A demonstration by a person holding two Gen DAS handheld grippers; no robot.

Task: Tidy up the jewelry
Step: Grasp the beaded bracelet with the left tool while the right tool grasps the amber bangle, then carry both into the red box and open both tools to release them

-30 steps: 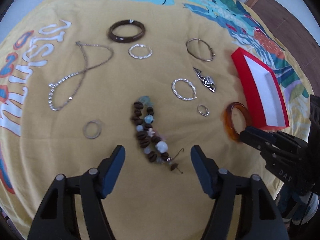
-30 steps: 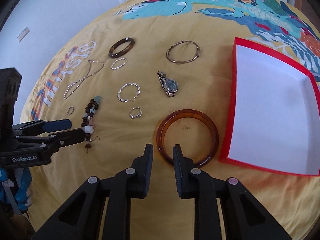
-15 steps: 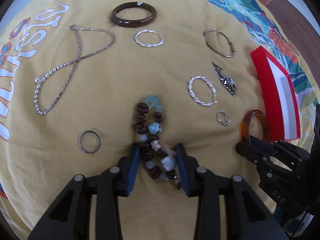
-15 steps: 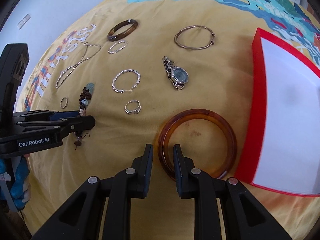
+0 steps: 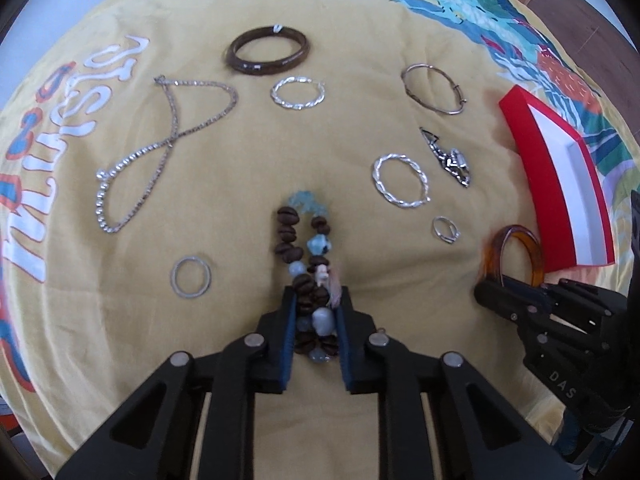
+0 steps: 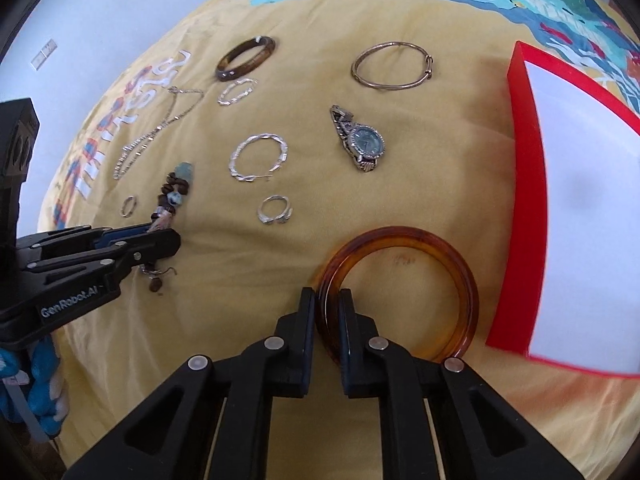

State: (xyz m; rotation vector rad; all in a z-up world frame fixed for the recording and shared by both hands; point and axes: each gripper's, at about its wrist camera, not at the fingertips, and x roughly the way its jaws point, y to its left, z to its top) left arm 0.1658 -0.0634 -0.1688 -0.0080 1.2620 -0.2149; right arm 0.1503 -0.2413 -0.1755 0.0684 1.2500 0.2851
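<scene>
My left gripper (image 5: pixel 316 300) is shut on the near end of a brown and pale blue beaded bracelet (image 5: pixel 306 236) that lies on the yellow cloth; it also shows in the right wrist view (image 6: pixel 172 196). My right gripper (image 6: pixel 327 300) is shut on the near rim of an amber bangle (image 6: pixel 432 244), which lies beside the red tray with a white floor (image 6: pixel 524 184). In the left wrist view the amber bangle (image 5: pixel 520 244) stands tilted next to the tray (image 5: pixel 560 216).
On the cloth lie a dark brown bangle (image 5: pixel 266 50), a silver chain necklace (image 5: pixel 160 148), two twisted silver hoops (image 5: pixel 298 92) (image 5: pixel 402 180), a thin metal bangle (image 6: pixel 392 65), a watch (image 6: pixel 360 140), a small ring (image 6: pixel 274 209) and a plain ring (image 5: pixel 190 276).
My left gripper moved forward over the beaded bracelet and closed on it. My right gripper moved forward and closed on the amber bangle's rim, which tilted up.
</scene>
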